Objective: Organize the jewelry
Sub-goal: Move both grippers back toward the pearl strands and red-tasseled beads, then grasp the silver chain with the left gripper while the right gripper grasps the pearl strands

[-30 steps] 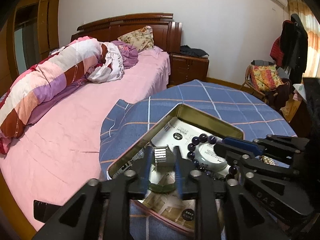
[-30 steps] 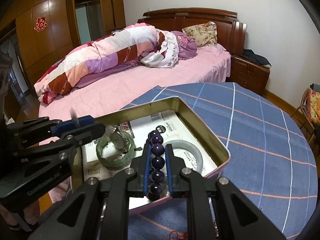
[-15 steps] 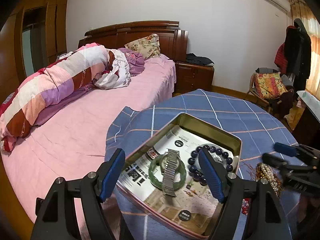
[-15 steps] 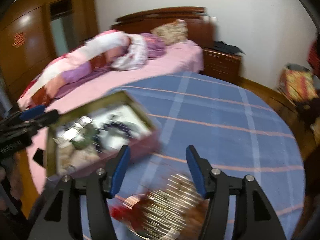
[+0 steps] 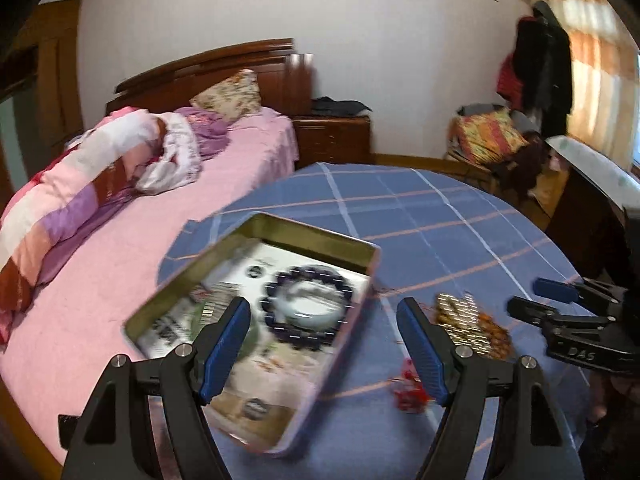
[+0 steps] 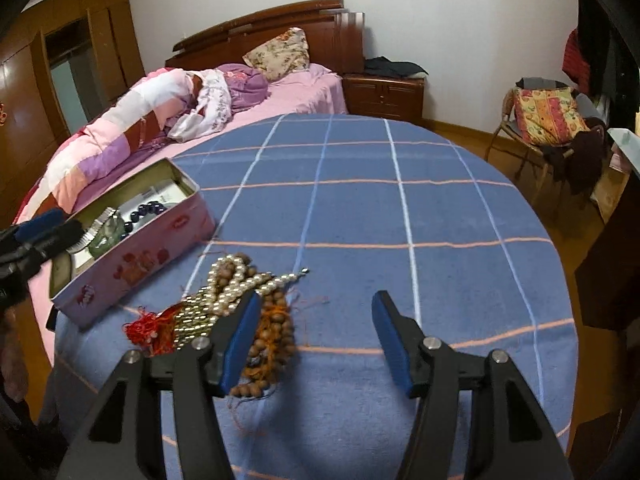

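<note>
Left gripper (image 5: 323, 326): fingers (image 5: 224, 344) spread wide, having just been opening; nothing clamped. They hover above the near end of the tin (image 5: 362, 280), blue pads either side of its right half.

Right gripper (image 6: 316, 336): fingers (image 6: 390, 336) apart, having just been opening; nothing clamped. Bare cloth lies between them. The left pad stands in front of the edge of the bead pile (image 6: 236, 300).

Tin: open, rectangular, gold inside, pink outside with printed figures. It sits at the left edge of the counter (image 6: 400, 208), beside the bed (image 6: 304, 88). Printed paper lines the bottom.

Contents of the tin: dark bead bracelet (image 5: 308, 306) lying as a ring around a pale bangle (image 5: 310, 304); green bangle (image 6: 105, 234) and metal watch band (image 6: 100, 220) at the near end. The left view is blurred here.

Bead pile: on the counter, just right of the tin, apart from it. Pale silvery strands lie over brown wooden beads (image 6: 272, 336); a red tassel (image 6: 146, 326) trails at the left.

Counter: round, covered with a blue check cloth with white and orange lines.

Surroundings: bed with pink sheet, rolled striped quilt (image 6: 132, 120), floral pillow (image 6: 280, 54); wooden nightstand (image 6: 384, 92); chair (image 6: 544, 120) with patterned cushion at right.
</note>
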The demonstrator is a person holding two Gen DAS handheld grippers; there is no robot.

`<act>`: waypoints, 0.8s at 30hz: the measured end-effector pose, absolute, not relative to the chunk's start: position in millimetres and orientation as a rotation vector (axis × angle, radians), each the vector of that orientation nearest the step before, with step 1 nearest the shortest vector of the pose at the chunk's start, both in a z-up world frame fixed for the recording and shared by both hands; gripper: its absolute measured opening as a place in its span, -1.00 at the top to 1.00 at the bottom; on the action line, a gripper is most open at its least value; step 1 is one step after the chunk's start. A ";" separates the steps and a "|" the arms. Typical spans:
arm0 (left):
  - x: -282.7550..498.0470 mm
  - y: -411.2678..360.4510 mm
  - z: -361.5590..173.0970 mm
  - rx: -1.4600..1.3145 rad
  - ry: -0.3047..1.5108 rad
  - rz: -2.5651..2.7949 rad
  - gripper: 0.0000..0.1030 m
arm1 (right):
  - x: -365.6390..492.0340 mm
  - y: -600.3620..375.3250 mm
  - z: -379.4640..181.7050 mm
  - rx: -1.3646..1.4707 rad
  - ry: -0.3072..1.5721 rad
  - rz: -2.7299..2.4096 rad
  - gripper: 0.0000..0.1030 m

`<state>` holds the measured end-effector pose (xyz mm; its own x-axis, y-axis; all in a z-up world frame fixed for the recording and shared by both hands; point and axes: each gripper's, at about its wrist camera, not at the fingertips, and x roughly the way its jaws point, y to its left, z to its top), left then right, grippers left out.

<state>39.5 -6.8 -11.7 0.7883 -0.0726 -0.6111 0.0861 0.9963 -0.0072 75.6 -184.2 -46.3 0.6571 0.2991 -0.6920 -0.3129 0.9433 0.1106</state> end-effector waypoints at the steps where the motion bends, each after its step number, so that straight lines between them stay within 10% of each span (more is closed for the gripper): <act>1: 40.1 -13.2 -11.9 0.028 0.660 -0.100 -0.47 | 74.2 -185.0 -46.7 -0.021 0.773 0.347 -0.19; 18: 52.6 -90.0 -42.7 0.129 0.747 -0.284 -0.47 | 76.8 -217.6 -59.3 0.049 0.774 0.276 -0.27; 24: 58.2 -99.2 -58.3 0.121 0.823 -0.344 0.41 | 77.0 -221.3 -62.0 0.069 0.776 0.286 -0.27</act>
